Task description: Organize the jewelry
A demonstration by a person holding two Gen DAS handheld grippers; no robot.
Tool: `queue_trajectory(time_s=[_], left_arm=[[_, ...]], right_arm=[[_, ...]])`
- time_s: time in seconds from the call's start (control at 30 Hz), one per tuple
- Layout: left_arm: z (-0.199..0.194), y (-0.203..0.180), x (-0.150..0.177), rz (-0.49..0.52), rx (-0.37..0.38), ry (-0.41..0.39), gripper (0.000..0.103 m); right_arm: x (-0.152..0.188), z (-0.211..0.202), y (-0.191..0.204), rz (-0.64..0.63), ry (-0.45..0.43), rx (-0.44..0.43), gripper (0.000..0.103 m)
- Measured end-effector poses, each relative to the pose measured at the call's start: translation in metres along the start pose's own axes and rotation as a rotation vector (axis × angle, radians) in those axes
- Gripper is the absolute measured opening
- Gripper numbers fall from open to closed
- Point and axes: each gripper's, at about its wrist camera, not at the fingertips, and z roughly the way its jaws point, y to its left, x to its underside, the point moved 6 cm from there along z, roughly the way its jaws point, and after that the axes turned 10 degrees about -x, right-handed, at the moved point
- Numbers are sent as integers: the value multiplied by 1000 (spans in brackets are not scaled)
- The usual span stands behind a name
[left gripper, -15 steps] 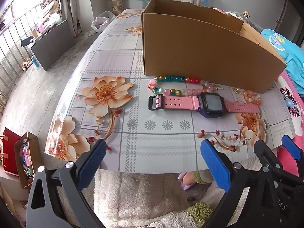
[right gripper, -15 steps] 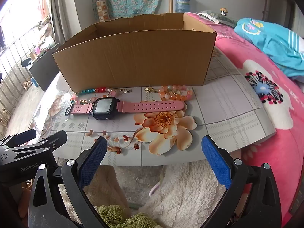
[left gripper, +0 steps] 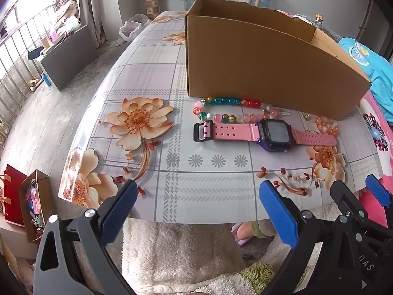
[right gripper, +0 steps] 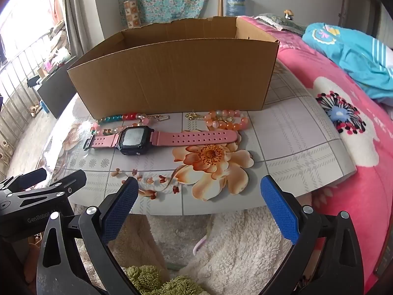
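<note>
Item 1: cardboard box [right gripper: 172,73]. It stands open-topped at the far side of the flowered tablecloth [left gripper: 157,113]; its inside is not visible from either wrist view, so you cannot tell what it already contains.

Item 2: pink-strapped watch [left gripper: 265,132]. It lies flat in front of the box, strap stretched out sideways, dark face up.

Item 3: multicoloured bead bracelet [left gripper: 226,109]. It lies between the watch and the box wall, just beside the buckle end of the strap.

Item 4: peach bead bracelet [right gripper: 227,120]. It lies near the other strap end, close to the box wall. Small gold bits lie beside both bracelets; they may be clasps, but they are too small to tell.

Item 5: left gripper [left gripper: 196,213]. Jaws wide apart, nothing between them, hanging over the near table edge.

Item 6: right gripper [right gripper: 199,211]. Likewise spread and empty, just beside the left one.

Handling note: nothing is lifted yet, so your step is likely the first pick. Take the watch by its case across the narrow sides, not by the floppy strap. For the beads, bring the pads [right gripper: 280,211] down astride one strand and close gently; they will probably roll. Lift clear of the box rim before dropping anything in.
</note>
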Motion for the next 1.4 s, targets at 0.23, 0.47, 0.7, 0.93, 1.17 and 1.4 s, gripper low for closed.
queue_trajectory(time_s=[0.23,0.47,0.7,0.93,1.17,1.4], left_arm=[[1,3,1,2,-5,-3,97],[-1,2,3,1,-13,-14,97],[-1,1,3,1,-15,-10,97],[0,1,4,2,-18,-6,97],[1,2,5,2,-17,-5,97],[3,5,5,1,-21,-5,97]], right_arm=[[1,-1,-1,-1,-2,0,95],[1,-1,-1,0,-2,-1,95],[1,-1,-1,0,-2,-2,95],[1,-1,-1,0,-4,-1,95],[1,-1,-1,1,-4,-2,95],[1,-1,-1,0,-4,-2,95]])
